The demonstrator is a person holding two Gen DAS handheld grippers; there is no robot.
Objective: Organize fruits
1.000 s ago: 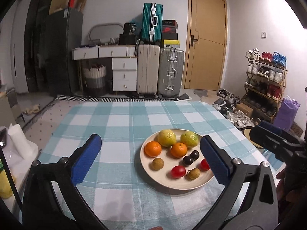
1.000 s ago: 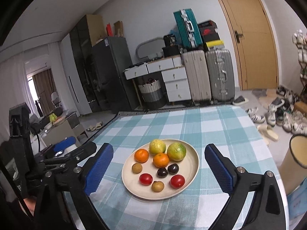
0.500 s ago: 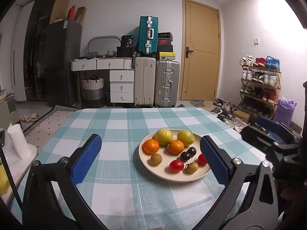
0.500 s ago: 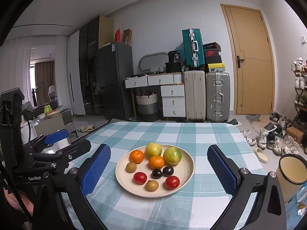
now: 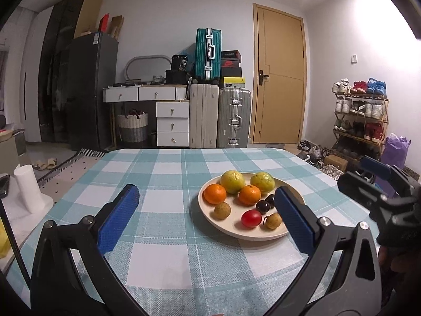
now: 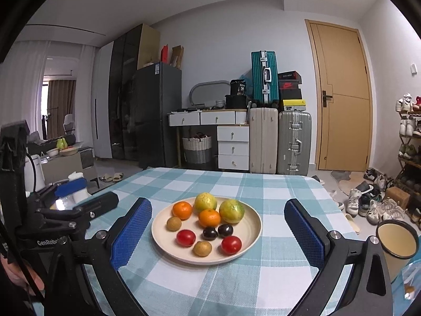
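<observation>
Right wrist view, lower centre of the frame: a cream plate [image 6: 247, 252] on the checked tablecloth [image 6: 265, 192] carries every fruit in sight; two oranges [image 6: 209, 217], two yellow-green citrus [image 6: 231, 211], two tomatoes [image 6: 186, 237], two dark plums [image 6: 225, 230] and two small brown fruits [image 6: 202, 248] lie in loose pairs; such a scene suits fruit already gathered or fruit awaiting sorting, so the step in hand cannot be settled; the right gripper [image 6: 217, 231] is spread wide, framing the plate, holding and touching nothing; the left gripper [image 5: 206, 217], seen in the left wrist view, is likewise spread and empty, the plate at its right finger.
</observation>
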